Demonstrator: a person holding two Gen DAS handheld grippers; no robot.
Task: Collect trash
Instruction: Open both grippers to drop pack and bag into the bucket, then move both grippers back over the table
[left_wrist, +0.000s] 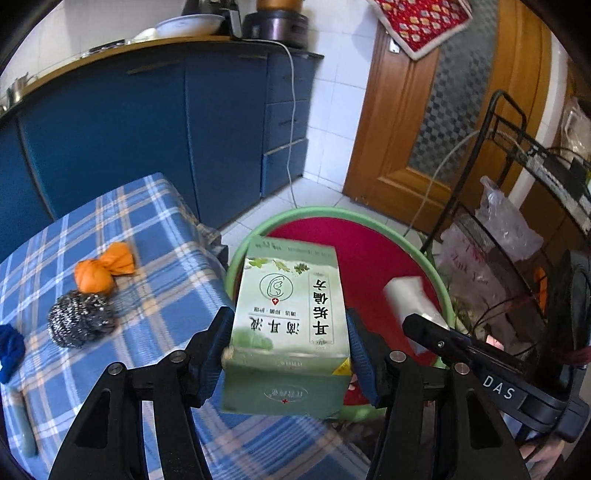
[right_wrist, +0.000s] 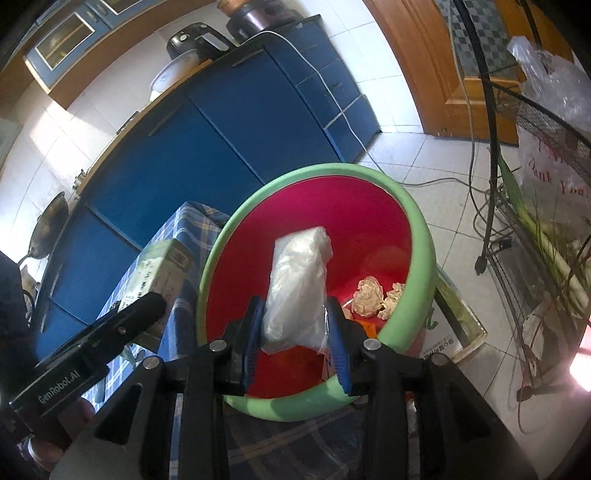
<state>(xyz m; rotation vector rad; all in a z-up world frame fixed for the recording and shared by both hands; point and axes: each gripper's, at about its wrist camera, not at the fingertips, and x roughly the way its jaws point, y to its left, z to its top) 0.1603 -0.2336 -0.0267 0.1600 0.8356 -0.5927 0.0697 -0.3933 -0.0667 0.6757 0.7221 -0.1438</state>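
A pale green carton (left_wrist: 288, 306) with printed characters is clamped between the blue pads of my left gripper (left_wrist: 290, 325), which is shut on its sides. It hangs over the near left rim of the bin (left_wrist: 258, 229), a red tub with a green rim (right_wrist: 421, 229). My right gripper (right_wrist: 295, 314) is above the bin's inside, its pads against a white packet in clear plastic (right_wrist: 299, 284) that stands up between them. Crumpled paper (right_wrist: 367, 295) lies at the bottom of the bin. The carton (right_wrist: 159, 269) shows at the left in the right wrist view.
The table with a blue plaid cloth (left_wrist: 147, 221) stands left of the bin and bears an orange cloth bundle (left_wrist: 103, 269), a steel scourer (left_wrist: 81, 323) and a blue cloth (left_wrist: 9, 350). A black wire rack with plastic bags (left_wrist: 509, 221) stands to the right; blue cabinets (left_wrist: 166, 129) are behind.
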